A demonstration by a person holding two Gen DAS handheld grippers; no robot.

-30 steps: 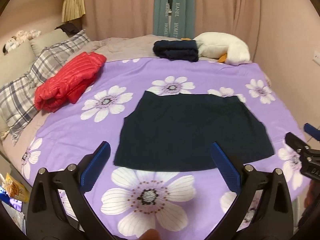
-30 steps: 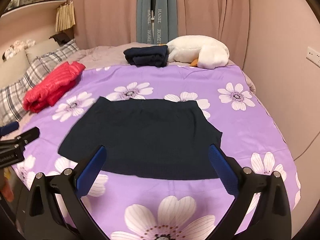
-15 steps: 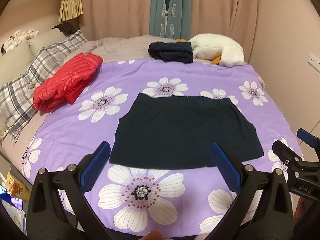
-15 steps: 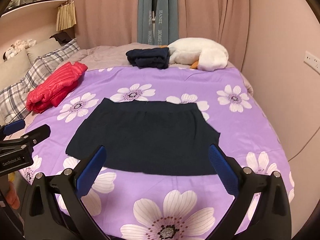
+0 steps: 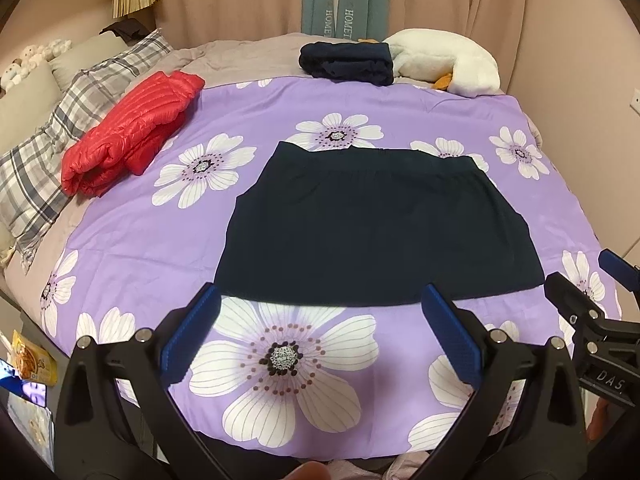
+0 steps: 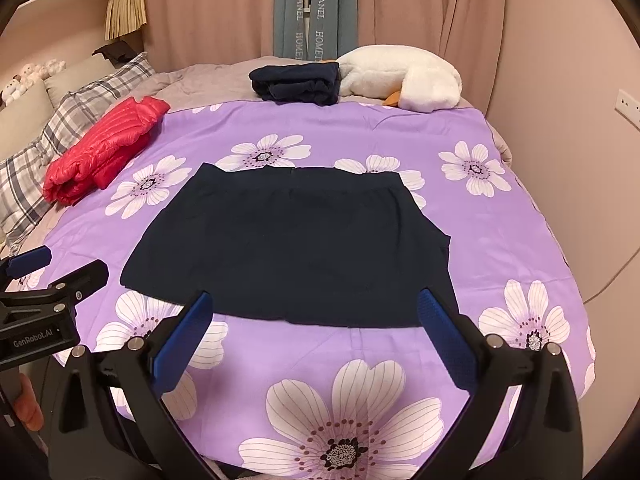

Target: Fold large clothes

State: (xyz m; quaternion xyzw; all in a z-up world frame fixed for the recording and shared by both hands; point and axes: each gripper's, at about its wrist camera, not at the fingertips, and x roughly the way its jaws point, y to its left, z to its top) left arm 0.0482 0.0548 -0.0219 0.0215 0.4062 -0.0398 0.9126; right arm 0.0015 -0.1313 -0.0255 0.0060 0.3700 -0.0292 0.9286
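In the middle of the bed lies the dark skirt (image 5: 376, 224), spread flat on the purple flowered cover (image 5: 248, 100), waistband toward the far edge. Its fabric is so dark that folds are hard to see. The left gripper (image 5: 320, 336) and the right gripper (image 6: 316, 332) hang above the near edge, both wide open and holding nothing. Near the far edge sits a folded dark garment (image 6: 296, 84), partly hiding a white plush goose (image 6: 404, 78). A red jacket (image 5: 132, 124) lies at the left edge.
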